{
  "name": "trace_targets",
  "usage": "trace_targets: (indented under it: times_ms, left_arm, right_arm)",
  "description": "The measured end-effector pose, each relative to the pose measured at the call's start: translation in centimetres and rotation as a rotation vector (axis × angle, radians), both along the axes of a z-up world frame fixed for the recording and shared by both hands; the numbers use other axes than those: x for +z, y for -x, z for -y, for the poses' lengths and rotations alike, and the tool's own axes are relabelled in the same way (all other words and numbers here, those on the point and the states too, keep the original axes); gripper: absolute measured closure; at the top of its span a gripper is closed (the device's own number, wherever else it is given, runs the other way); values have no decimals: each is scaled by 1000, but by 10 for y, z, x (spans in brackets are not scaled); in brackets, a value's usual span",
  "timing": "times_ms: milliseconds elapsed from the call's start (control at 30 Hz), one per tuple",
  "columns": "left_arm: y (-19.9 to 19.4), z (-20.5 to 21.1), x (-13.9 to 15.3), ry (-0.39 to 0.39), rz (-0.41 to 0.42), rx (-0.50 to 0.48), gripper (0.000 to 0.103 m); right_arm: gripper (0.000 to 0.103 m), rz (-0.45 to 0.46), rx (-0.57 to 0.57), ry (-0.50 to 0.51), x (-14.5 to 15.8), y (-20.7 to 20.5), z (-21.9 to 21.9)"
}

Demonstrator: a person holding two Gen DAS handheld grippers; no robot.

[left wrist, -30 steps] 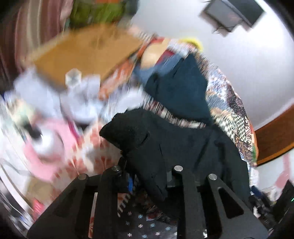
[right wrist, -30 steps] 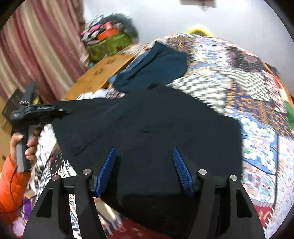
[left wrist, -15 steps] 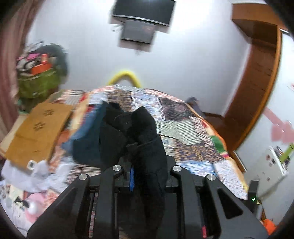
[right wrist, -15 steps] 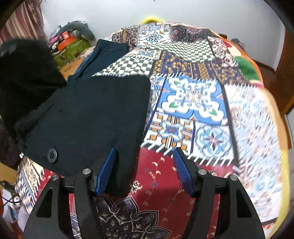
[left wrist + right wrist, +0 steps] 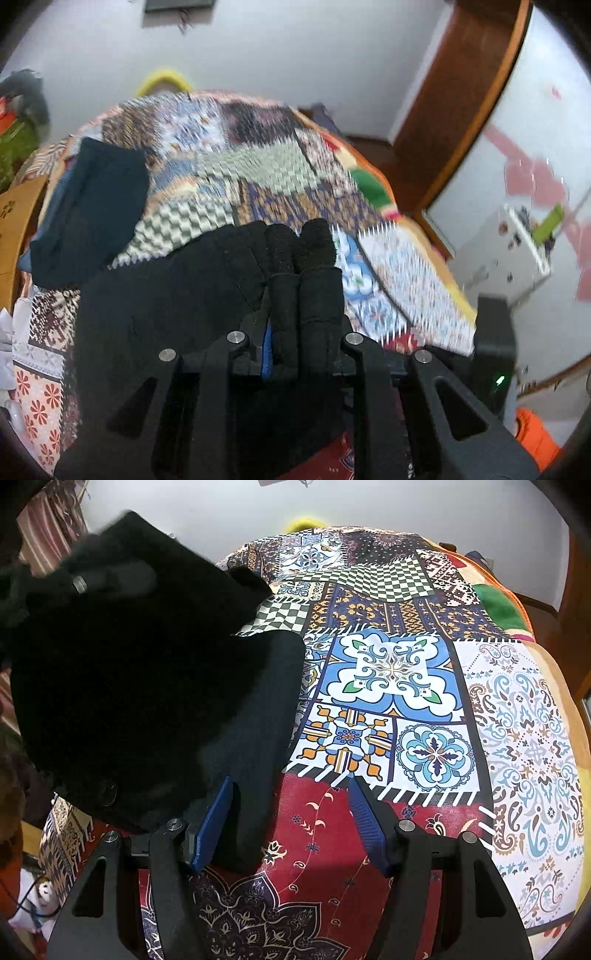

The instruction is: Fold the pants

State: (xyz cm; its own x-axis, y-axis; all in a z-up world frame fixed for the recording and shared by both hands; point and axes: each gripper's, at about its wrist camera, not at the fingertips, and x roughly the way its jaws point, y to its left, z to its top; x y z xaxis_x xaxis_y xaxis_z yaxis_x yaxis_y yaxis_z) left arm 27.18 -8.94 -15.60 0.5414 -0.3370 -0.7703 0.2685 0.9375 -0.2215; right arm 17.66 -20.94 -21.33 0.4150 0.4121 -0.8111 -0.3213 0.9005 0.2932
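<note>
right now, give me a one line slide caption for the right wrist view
Open right claw hovers over the black pants' edge on the patchwork bedspread.

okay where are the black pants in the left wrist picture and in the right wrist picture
Left wrist: the pants fill the lower left and centre, a bunched edge clamped in the left gripper.
Right wrist: they cover the left half, beside the open right gripper.
Shared landmark: the blue-and-white floral quilt patch.

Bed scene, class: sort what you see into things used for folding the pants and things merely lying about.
In use:
black pants
left tool, shut on the pants
right tool, open
patchwork bedspread

Lying about:
dark blue garment
cardboard
yellow ring
</note>
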Motion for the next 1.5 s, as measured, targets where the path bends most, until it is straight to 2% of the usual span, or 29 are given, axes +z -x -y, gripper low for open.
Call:
trace_targets:
  times_ms: [100, 167, 200, 233, 267, 300, 333, 400, 500, 600, 733, 900, 1067, 1167, 1233, 1333, 1500]
  left_arm:
    - [13, 12, -7, -62, -20, -37, 83]
    - [17, 13, -9, -94, -35, -59, 77]
    - [21, 15, -9, -91, -38, -71, 68]
    - [23, 15, -8, -78, -40, -83, 53]
    - [25, 13, -5, -56, -35, -92, 44]
    - [30, 11, 1, -41, -16, -91, 27]
    - [33, 9, 7, -37, 6, -84, 14]
    - [31, 6, 18, -57, 40, -63, 6]
    - [25, -10, 30, -97, 84, -24, 4]
    - [10, -36, 37, -145, 117, 55, 2]
    - [-22, -78, 35, -194, 108, 150, 0]
    - [-82, -126, 1, -315, 11, 256, 0]
    - [-117, -146, -53, -341, -143, 255, 0]
    - [-120, -144, -92, -407, -238, 203, 0]
    - [-112, -148, -106, -396, -259, 175, 0]
    - [-92, -162, -105, -366, -250, 201, 0]
    - [-43, -181, -97, -383, -250, 254, 0]
  right_arm:
    - [42, 0, -4, -8, -1, 0, 1]
    - [42, 2, -9, -12, 0, 2, 2]
    - [42, 4, -12, -13, 0, 3, 3]
    - [42, 7, -14, -12, 1, 4, 3]
    - [42, 10, -17, -11, 2, 4, 3]
    - [42, 13, -21, -10, 3, 5, 4]
    - [42, 15, -24, -9, 4, 5, 4]
    - [42, 15, -28, -6, 5, 6, 4]
    - [42, 16, -34, -7, 8, 8, 6]
    - [42, 17, -43, -13, 11, 9, 9]
    - [42, 18, -64, -26, 15, 11, 14]
    - [42, 18, -92, -24, 18, 15, 22]
    - [42, 24, -126, -27, 24, 19, 31]
    - [42, 29, -144, -27, 28, 20, 35]
    - [42, 35, -149, -25, 31, 21, 36]
    - [42, 52, -151, -23, 37, 23, 37]
    - [42, 83, -137, -35, 47, 25, 33]
